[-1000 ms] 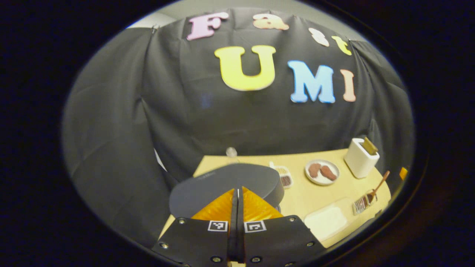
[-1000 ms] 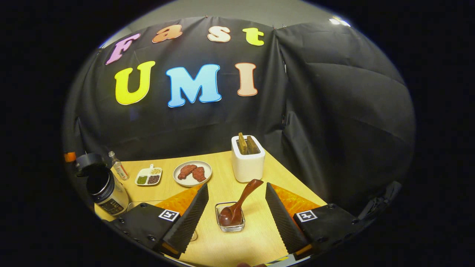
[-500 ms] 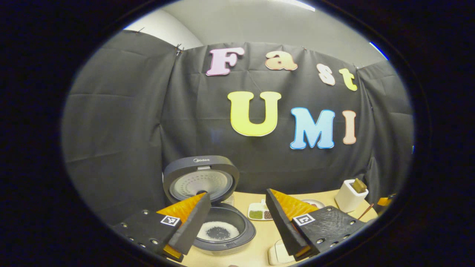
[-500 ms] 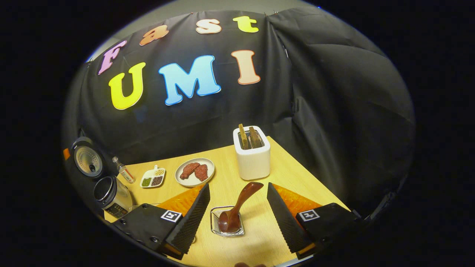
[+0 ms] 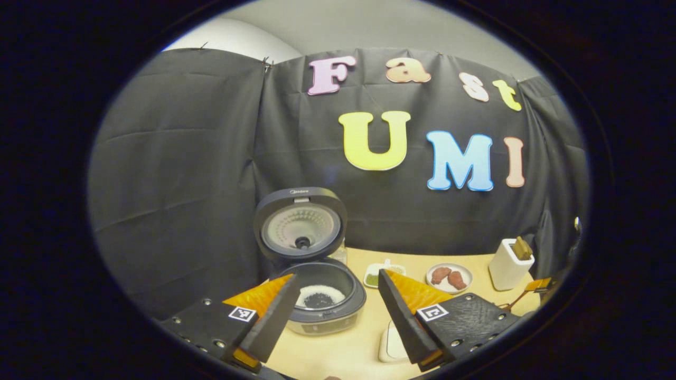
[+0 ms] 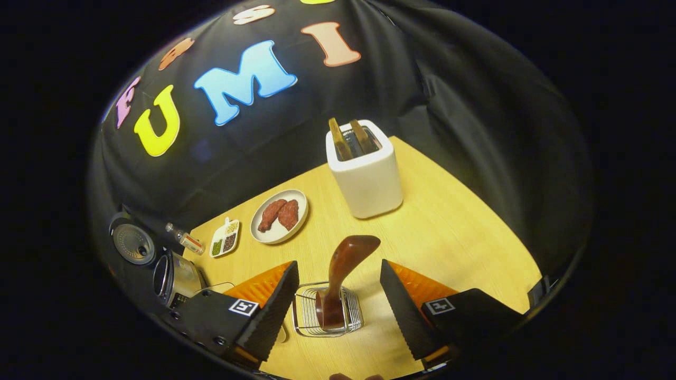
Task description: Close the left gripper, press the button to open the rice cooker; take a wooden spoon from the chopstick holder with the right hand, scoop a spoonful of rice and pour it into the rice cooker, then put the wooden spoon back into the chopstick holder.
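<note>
Wooden spoon (image 6: 343, 264) upright in the wire chopstick holder (image 6: 327, 315), rice cooker (image 5: 323, 295) open.

Right gripper (image 6: 338, 295) hovers with fingers spread wide on either side of the spoon's handle, not touching it. Left gripper (image 5: 335, 301) is released too, fingers apart before the cooker at the surface's (image 6: 449, 232) left edge, lid raised; something pale and dark, possibly grains, lies in the pot.

Left gripper (image 5: 334, 303): jaws spread wide, nothing between them, held above the bench and pointing forward and a little downward.
Right gripper (image 6: 338, 298): jaws spread wide, not pressing on anything, tilted steeply down toward the bench.
Left fingers (image 5: 274, 316): both bare of contact.
</note>
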`<action>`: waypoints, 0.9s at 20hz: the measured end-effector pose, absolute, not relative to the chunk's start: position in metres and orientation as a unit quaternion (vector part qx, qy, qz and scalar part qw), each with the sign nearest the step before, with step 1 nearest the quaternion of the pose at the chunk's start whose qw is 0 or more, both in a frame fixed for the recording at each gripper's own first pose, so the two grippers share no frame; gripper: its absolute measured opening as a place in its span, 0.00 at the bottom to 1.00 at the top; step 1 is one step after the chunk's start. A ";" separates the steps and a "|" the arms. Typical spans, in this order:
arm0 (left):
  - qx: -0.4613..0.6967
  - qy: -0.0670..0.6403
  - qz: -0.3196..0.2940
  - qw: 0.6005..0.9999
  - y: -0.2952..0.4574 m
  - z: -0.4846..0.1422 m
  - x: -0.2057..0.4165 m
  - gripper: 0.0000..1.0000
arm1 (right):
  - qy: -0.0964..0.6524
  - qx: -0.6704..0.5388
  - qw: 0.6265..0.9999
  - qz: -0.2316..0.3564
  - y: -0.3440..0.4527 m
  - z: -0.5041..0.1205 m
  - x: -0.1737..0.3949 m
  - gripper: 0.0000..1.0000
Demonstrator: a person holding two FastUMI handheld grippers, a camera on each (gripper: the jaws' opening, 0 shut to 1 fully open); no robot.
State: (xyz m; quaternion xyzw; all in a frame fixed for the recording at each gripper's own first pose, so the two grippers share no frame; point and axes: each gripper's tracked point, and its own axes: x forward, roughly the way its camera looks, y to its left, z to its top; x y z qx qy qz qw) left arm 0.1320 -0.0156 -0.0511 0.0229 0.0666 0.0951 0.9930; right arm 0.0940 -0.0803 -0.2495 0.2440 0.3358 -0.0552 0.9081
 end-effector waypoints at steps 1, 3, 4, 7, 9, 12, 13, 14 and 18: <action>0.030 0.074 0.106 0.991 -0.014 -0.058 0.123 0.94 | 0.339 0.252 0.905 -0.050 -0.080 -0.257 0.097 0.98; 0.038 0.090 0.123 0.988 -0.014 -0.071 0.105 0.94 | 0.339 0.262 0.903 -0.041 -0.079 -0.269 0.109 0.93; 0.037 0.098 0.128 0.986 -0.016 -0.078 0.097 0.92 | 0.336 0.265 0.903 -0.035 -0.079 -0.270 0.118 0.93; 0.031 0.116 0.137 0.983 -0.025 -0.093 0.081 0.93 | 0.331 0.281 0.901 -0.018 -0.075 -0.277 0.136 0.98; 0.027 0.119 0.136 0.983 -0.034 -0.097 0.079 0.94 | 0.337 0.297 0.894 -0.009 -0.071 -0.281 0.144 0.93; 0.026 0.119 0.129 0.984 -0.045 -0.098 0.084 0.93 | 0.348 0.315 0.883 -0.005 -0.063 -0.287 0.149 0.44; 0.026 0.120 0.123 0.985 -0.051 -0.097 0.088 0.94 | 0.351 0.324 0.878 -0.012 -0.063 -0.286 0.147 0.34; 0.027 0.118 0.117 0.986 -0.056 -0.095 0.094 0.93 | 0.353 0.333 0.874 -0.016 -0.063 -0.287 0.147 0.29; 0.030 0.117 0.072 0.990 -0.078 -0.093 0.118 0.94 | 0.316 0.339 0.886 -0.021 -0.065 -0.256 0.131 0.25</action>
